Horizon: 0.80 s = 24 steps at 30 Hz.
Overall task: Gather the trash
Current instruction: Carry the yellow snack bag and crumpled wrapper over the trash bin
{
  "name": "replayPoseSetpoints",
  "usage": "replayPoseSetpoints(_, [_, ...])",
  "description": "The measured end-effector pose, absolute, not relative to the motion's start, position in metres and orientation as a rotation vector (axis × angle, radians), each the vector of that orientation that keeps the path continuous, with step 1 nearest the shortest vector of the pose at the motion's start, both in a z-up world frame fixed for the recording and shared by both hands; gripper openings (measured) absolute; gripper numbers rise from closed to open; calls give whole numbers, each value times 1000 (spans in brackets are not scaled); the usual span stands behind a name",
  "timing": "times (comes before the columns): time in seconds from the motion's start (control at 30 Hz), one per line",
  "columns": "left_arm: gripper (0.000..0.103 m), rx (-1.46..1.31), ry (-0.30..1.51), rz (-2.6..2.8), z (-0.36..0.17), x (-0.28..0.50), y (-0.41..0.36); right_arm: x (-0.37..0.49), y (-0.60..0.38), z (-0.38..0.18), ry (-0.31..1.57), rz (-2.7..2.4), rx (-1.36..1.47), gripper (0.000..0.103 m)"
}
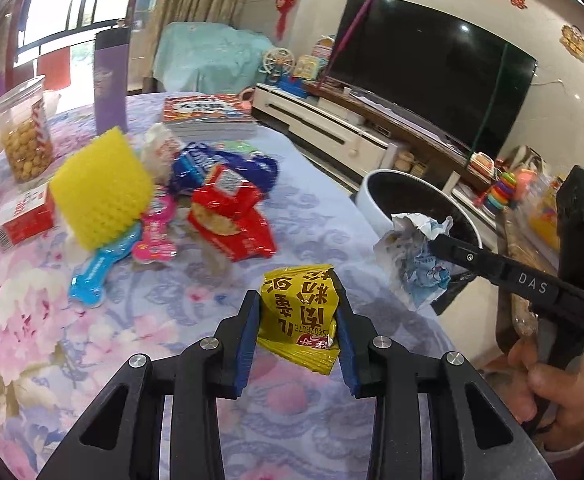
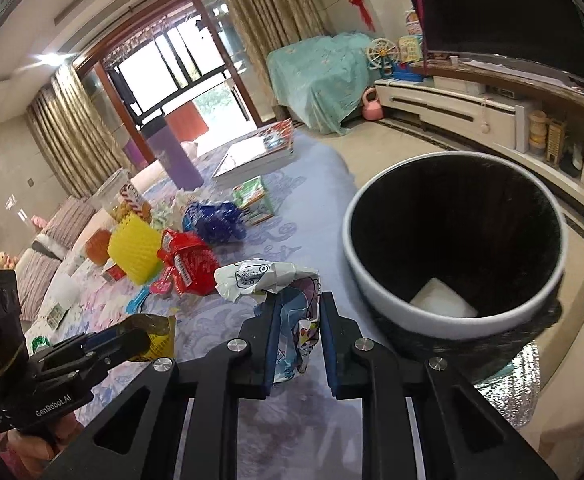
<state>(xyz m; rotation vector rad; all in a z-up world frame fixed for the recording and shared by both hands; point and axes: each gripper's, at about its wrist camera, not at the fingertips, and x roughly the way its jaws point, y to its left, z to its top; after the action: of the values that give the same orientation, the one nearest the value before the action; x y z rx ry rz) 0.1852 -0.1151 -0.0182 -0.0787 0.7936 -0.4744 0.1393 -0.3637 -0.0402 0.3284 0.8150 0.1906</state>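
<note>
My left gripper (image 1: pixel 298 300) is shut on a yellow snack wrapper (image 1: pixel 302 312) and holds it above the flowered tablecloth; it also shows in the right wrist view (image 2: pixel 131 340). My right gripper (image 2: pixel 298 308) is shut on a crumpled white and blue wrapper (image 2: pixel 275 280), held beside the white trash bin (image 2: pixel 356 268) with a black liner. In the left wrist view the same wrapper (image 1: pixel 416 256) hangs from the right gripper (image 1: pixel 436 248) near the bin (image 1: pixel 368 200). A white piece lies in the bin's bottom (image 2: pixel 444 304).
More trash lies on the table: a red wrapper (image 1: pixel 231 216), a blue wrapper (image 1: pixel 219 168), pink and light blue packets (image 1: pixel 155 232), a yellow sponge (image 1: pixel 99 188). A snack jar (image 1: pixel 23 132), a purple bottle (image 1: pixel 109 80) and books (image 1: pixel 207 116) stand behind. The table edge (image 1: pixel 332 184) runs by the bin.
</note>
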Motion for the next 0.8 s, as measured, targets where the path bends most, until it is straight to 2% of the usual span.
replayPoseSetpoints(0.8, [34, -4, 772, -567, -11, 214, -196, 129, -432, -33, 764, 76, 393, 19])
